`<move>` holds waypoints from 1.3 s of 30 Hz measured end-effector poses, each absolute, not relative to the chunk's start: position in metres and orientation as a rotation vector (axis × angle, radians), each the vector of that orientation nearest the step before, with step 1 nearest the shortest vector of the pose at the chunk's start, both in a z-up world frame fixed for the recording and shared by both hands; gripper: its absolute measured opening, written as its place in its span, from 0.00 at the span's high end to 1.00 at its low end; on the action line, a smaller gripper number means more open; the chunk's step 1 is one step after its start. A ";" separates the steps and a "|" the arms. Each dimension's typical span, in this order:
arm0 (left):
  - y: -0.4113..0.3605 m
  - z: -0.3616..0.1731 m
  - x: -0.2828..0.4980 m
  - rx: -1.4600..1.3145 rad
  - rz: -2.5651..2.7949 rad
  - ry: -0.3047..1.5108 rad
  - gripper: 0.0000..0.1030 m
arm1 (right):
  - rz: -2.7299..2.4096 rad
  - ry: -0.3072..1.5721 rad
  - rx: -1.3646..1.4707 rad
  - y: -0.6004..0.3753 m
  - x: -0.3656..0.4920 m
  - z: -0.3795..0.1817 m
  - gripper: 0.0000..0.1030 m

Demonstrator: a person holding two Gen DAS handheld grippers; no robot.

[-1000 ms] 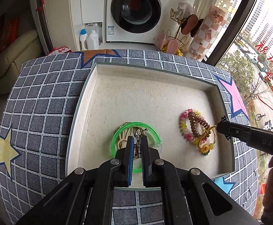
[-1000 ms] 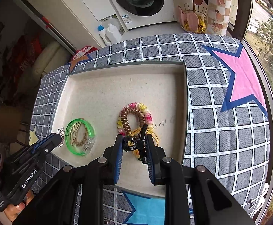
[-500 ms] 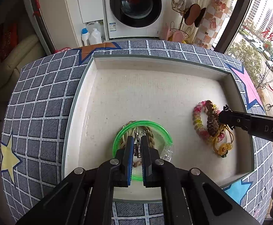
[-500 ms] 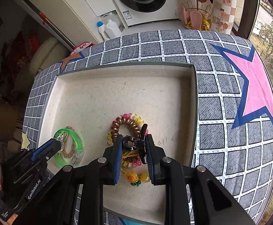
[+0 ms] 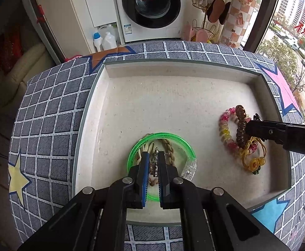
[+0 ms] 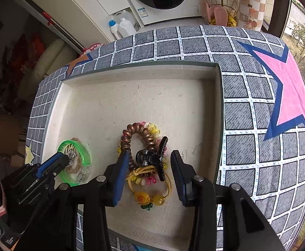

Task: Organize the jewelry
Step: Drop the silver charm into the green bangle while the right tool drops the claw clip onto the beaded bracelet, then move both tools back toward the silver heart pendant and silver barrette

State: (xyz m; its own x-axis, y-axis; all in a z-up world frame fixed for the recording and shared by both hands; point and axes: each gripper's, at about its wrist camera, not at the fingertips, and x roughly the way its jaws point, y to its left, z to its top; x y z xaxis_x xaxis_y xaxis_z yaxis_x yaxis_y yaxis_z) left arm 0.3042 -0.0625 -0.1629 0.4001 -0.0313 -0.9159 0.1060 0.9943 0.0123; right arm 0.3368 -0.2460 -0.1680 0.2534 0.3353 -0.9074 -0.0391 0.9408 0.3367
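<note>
A shallow cream tray (image 5: 173, 96) (image 6: 135, 96) sits on a grey checked cloth. My left gripper (image 5: 153, 156) is shut on a small silver metal trinket (image 5: 154, 165) (image 6: 71, 154), held just above a green bangle (image 5: 179, 144) (image 6: 83, 152) and a braided cord. My right gripper (image 6: 150, 163) is open. A black hair claw clip (image 6: 154, 159) lies between its fingers on a pile of hair ties: a brown spiral tie (image 6: 140, 129) (image 5: 241, 125), a pink and yellow spiral tie (image 5: 224, 125) and a yellow cord tie with a flower (image 6: 142, 197) (image 5: 254, 164).
The cloth (image 5: 47, 113) carries pink (image 6: 286, 92), yellow (image 5: 16, 179) and blue (image 5: 269, 209) stars. Beyond the table stand a washing machine (image 5: 150, 6), detergent bottles (image 5: 104, 39) and a wire rack (image 5: 207, 27). A window (image 5: 295, 21) is at the right.
My right gripper has opened and let go of the black claw clip, which now lies on the hair ties. Both grippers have come lower over the tray. The left one stays shut.
</note>
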 end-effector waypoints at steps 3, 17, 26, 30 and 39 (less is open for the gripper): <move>-0.062 -0.156 0.302 0.067 -0.094 1.146 0.81 | 0.263 1.287 0.305 -0.249 0.335 -0.163 0.47; -0.056 -0.133 0.283 0.077 -0.092 1.120 0.81 | 0.271 1.259 0.381 -0.256 0.307 -0.135 0.40; -0.039 -0.120 0.250 0.042 -0.083 1.101 0.80 | 0.296 1.259 0.389 -0.246 0.270 -0.122 0.40; -0.028 -0.119 0.229 0.048 -0.066 1.103 0.80 | 0.305 1.264 0.397 -0.243 0.248 -0.116 0.40; -0.001 -0.127 0.178 0.004 -0.007 1.121 0.00 | 0.312 1.315 0.378 -0.236 0.195 -0.122 0.39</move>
State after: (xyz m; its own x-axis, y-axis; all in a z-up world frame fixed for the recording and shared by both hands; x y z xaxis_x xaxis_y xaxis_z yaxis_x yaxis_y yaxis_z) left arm 0.1782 -0.0008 -0.1274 0.4351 -0.0034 -0.9004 0.0077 1.0000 -0.0001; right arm 0.1951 -0.2362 -0.1216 0.2270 0.4292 -0.8742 -0.0090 0.8985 0.4388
